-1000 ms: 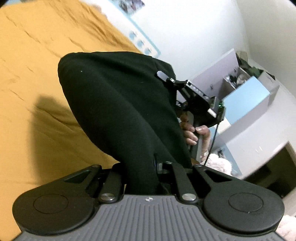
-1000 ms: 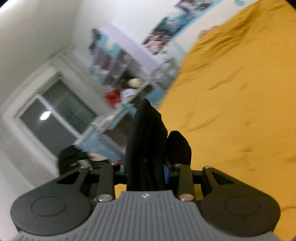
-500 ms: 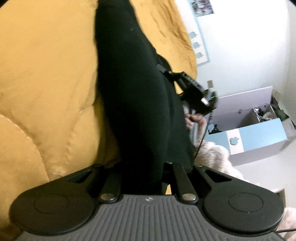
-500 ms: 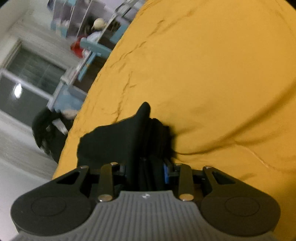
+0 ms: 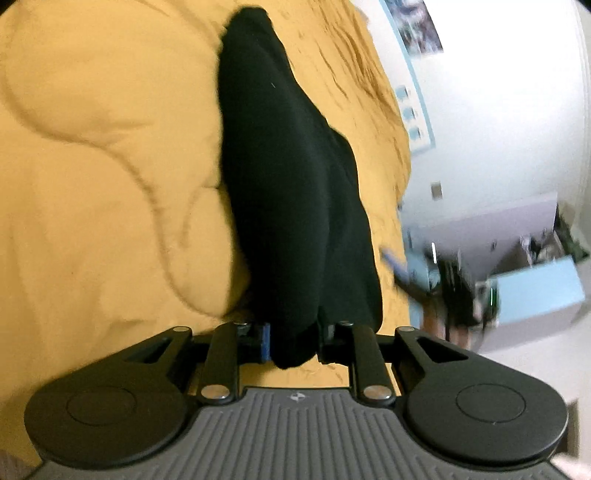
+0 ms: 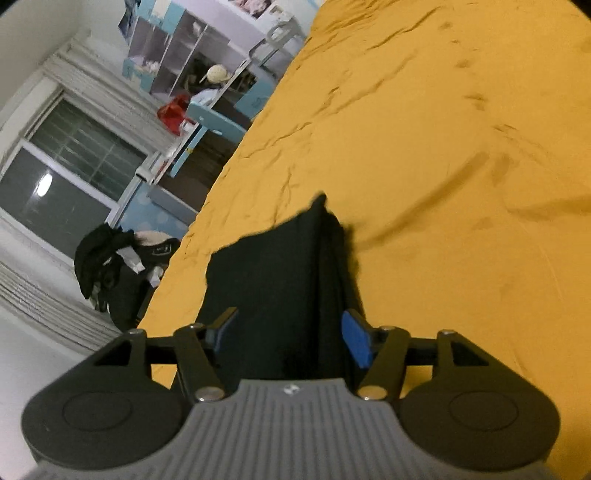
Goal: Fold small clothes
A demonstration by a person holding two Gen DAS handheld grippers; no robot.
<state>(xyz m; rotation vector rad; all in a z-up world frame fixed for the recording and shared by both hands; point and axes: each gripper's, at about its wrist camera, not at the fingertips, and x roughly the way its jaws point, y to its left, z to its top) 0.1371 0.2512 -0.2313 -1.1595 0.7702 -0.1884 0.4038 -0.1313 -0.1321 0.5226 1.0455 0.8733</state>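
Observation:
A small black garment (image 5: 284, 192) lies stretched on the mustard-yellow bedspread (image 5: 92, 177). My left gripper (image 5: 293, 341) is shut on its near end, the cloth bunched between the blue pads. In the right wrist view the same black garment (image 6: 273, 280) lies between my right gripper's (image 6: 290, 338) spread fingers. The blue pads (image 6: 356, 341) stand apart from the cloth, so this gripper is open. The right gripper also shows, blurred, at the right of the left wrist view (image 5: 454, 291).
The yellow bedspread (image 6: 443, 147) fills most of both views. Beyond the bed's edge stand blue and lilac shelves (image 6: 207, 62), a window (image 6: 62, 181) and a dark pile of clothes (image 6: 110, 258). A white wall with posters (image 5: 421, 29) is at the far side.
The garment came down from the air onto the bedspread. My right gripper has opened and let go of it. My left gripper has stayed shut on its end.

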